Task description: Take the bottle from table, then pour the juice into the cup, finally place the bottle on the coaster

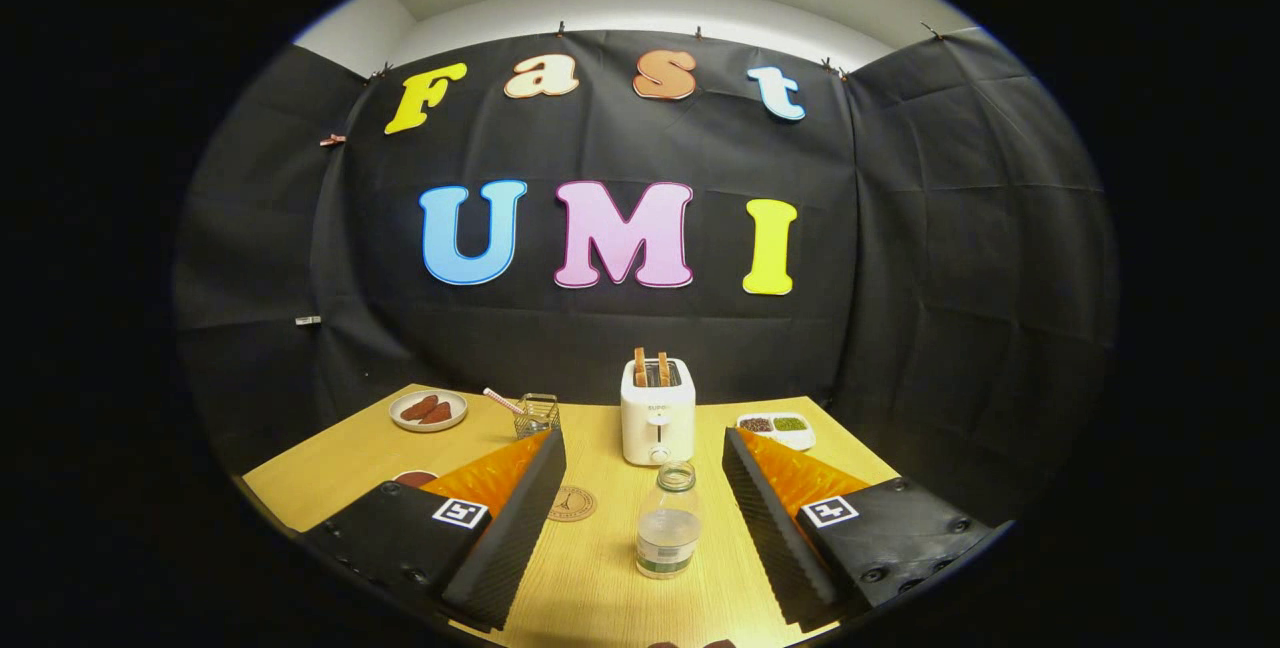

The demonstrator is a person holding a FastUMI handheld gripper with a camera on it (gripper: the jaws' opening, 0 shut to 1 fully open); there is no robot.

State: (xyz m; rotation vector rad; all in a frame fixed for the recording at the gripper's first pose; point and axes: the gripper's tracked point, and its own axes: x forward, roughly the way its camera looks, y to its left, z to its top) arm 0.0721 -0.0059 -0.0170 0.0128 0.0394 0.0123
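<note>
Step one, reaching: gripper (pixel 644 518) jaws wide open, holding nothing. Bottle (pixel 668 524) upright on table (pixel 600 578), between the fingers, untouched. Next: ease forward, close on bottle. Coaster (pixel 571 503) just left.

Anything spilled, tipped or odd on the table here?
Nothing stands out. The bottle stands upright and uncapped between the open tool fingers, the coaster lies flat beside it, and the toaster beyond holds toast.
</note>
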